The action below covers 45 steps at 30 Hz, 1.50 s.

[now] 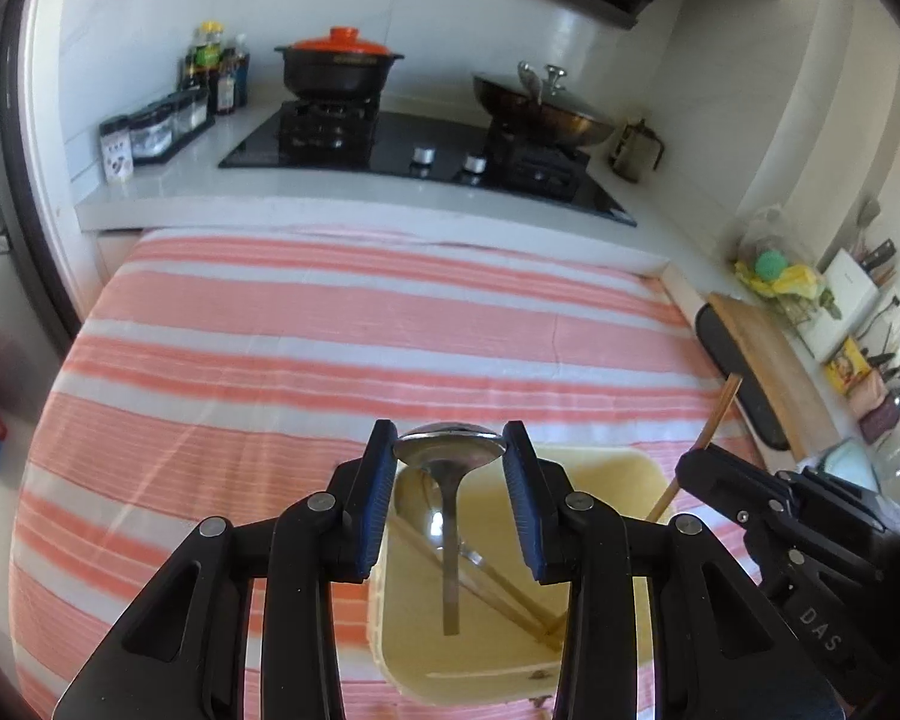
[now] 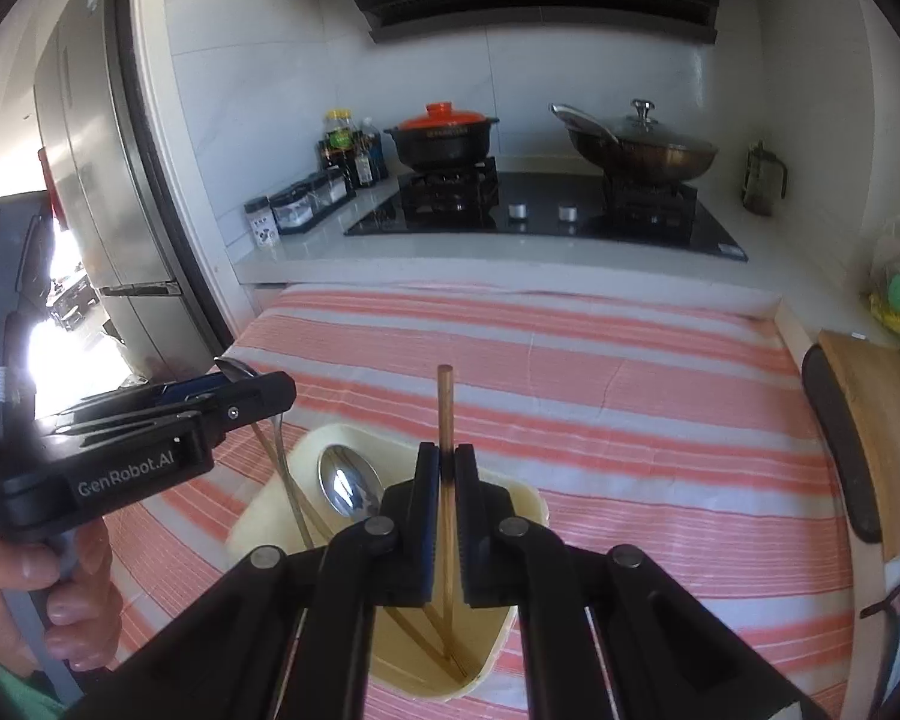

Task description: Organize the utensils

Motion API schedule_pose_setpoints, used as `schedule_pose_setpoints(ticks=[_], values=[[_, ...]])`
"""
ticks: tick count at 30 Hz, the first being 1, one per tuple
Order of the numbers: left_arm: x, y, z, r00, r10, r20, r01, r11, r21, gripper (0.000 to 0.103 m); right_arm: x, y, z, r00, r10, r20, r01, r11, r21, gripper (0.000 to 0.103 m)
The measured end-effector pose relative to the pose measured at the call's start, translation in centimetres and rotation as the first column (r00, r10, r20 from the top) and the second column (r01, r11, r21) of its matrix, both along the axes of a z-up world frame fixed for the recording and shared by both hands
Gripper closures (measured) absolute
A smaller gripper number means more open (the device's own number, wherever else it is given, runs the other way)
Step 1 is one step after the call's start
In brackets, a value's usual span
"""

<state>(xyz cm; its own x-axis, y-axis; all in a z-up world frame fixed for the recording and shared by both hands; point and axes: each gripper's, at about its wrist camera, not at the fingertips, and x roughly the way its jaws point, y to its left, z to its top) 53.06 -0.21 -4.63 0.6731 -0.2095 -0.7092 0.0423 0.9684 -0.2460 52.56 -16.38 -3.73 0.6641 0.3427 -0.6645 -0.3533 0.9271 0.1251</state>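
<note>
A cream plastic bin (image 1: 606,474) (image 2: 510,495) sits on the pink-striped cloth. My left gripper (image 1: 450,447) is shut on the bowl of a steel spoon (image 1: 449,450), whose handle hangs down into the bin. It also shows in the right wrist view (image 2: 252,387). My right gripper (image 2: 447,462) is shut on a wooden chopstick (image 2: 446,420), held upright with its lower end in the bin. It also shows in the left wrist view (image 1: 699,462), where the chopstick (image 1: 717,417) sticks up. Another steel spoon (image 2: 348,483) and more chopsticks (image 2: 420,636) lie inside the bin.
The striped cloth (image 1: 330,330) covers the table. Behind it is a counter with a gas hob (image 2: 540,216), a black pot with an orange lid (image 2: 441,135), a lidded wok (image 2: 642,147) and sauce bottles (image 2: 348,144). A wooden board (image 2: 870,414) lies at the right edge.
</note>
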Motion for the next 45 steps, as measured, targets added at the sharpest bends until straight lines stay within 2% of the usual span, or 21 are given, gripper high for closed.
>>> schedule_pose_setpoints(ticks=[1,2,4,6,9,10,12,14,16,19,20,24,29,36,41,45], values=[[0.1,0.1,-0.4,1.000,0.009,-0.014,-0.009,1.000,-0.011,0.059,0.1,0.0,-0.3,1.000,0.006,-0.005,-0.006,1.000,0.004,0.097],[0.2,0.3,-0.6,1.000,0.014,-0.022,-0.014,1.000,-0.025,0.044,0.0,0.0,-0.6,1.000,0.005,-0.008,-0.005,1.000,0.007,0.097],[-0.3,0.6,-0.5,1.000,0.023,-0.011,-0.023,0.999,-0.044,0.035,-0.2,-0.2,-0.7,1.000,0.004,-0.011,-0.004,1.000,0.024,0.091],[-0.9,0.8,0.1,1.000,0.019,-0.007,-0.019,0.999,-0.048,0.032,-0.9,-0.7,-0.3,1.000,-0.011,-0.001,0.011,0.999,0.036,0.074],[-3.1,1.1,1.3,1.000,0.008,0.019,-0.007,0.999,-0.034,0.024,-3.4,-1.1,1.0,0.997,-0.053,0.065,0.055,0.998,-0.030,0.058],[-4.4,1.2,1.8,1.000,-0.002,0.031,0.002,1.000,-0.026,0.020,-4.7,-1.3,1.5,0.994,-0.060,0.089,0.065,0.997,-0.049,0.055],[-7.3,1.3,2.5,0.998,-0.030,0.054,0.030,1.000,0.010,0.016,-7.4,-1.6,2.2,0.989,-0.072,0.126,0.082,0.994,-0.078,0.041],[-10.4,1.2,2.8,0.996,-0.061,0.063,0.056,0.996,0.072,0.011,-10.4,-1.8,2.5,0.984,-0.086,0.157,0.105,0.988,-0.117,0.034],[-13.8,1.3,2.6,0.994,-0.086,0.063,0.077,0.989,0.126,0.009,-13.1,-1.9,2.5,0.980,-0.084,0.179,0.113,0.981,-0.158,0.033],[-18.8,1.5,1.6,0.994,-0.098,0.047,0.089,0.983,0.160,0.005,-17.0,-2.1,2.0,0.975,-0.100,0.196,0.140,0.969,-0.203,0.028],[-20.3,1.7,1.2,0.995,-0.094,0.041,0.086,0.983,0.165,0.005,-18.1,-2.3,1.8,0.975,-0.105,0.197,0.145,0.968,-0.205,0.025],[-26.0,1.8,-0.4,0.998,-0.050,0.037,0.042,0.981,0.191,0.005,-22.2,-3.0,1.1,0.977,-0.114,0.182,0.151,0.968,-0.200,0.025],[-31.0,1.1,-2.2,0.998,-0.015,0.054,0.004,0.978,0.209,0.005,-26.9,-3.9,0.2,0.971,-0.139,0.194,0.179,0.962,-0.206,0.025],[-34.2,-0.6,-4.2,0.998,-0.033,0.053,0.022,0.979,0.205,0.005,-31.5,-4.8,-1.6,0.959,-0.184,0.214,0.229,0.949,-0.214,0.025],[-35.2,-0.8,-4.6,0.998,-0.027,0.056,0.016,0.983,0.183,0.005,-33.0,-6.1,-3.1,0.958,-0.219,0.185,0.255,0.947,-0.198,0.025],[-35.6,-0.8,-4.8,0.998,-0.015,0.062,0.002,0.981,0.193,0.005,-33.5,-7.2,-4.4,0.955,-0.248,0.161,0.277,0.942,-0.189,0.025]])
